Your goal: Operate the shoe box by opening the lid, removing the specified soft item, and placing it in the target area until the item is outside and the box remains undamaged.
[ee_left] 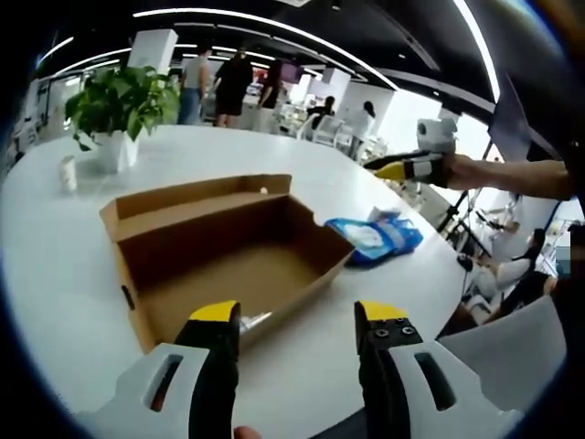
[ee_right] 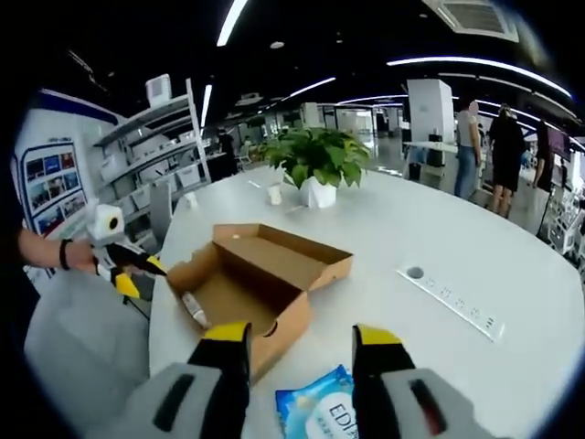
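Left gripper: jaws apart, nothing between them, yellow tips raised above the near table edge. In the right gripper view it enters from the left, held over the floor clear of the table rim; its jaw state cannot be told there.

Right gripper: jaws apart, holding nothing, hovering over the pack. In the left gripper view it hangs in the air at far right, well clear of the table.

Plant: white pot, far left part of the table, with a small cup beside it; well apart from the box.

Box: brown cardboard, lid folded back and lying flat behind it, inside bare brown. Its near corner sits close to the table edge, just ahead of the left jaws.

Pack: blue soft pack, outside the box, on the table just right of it, near the rim. In the right gripper view it lies partly between the jaws, beside the box corner.

Table: white, curved rim; broad bare surface behind and right of the box, with an inset socket strip.

People: standing beyond the table, well apart.
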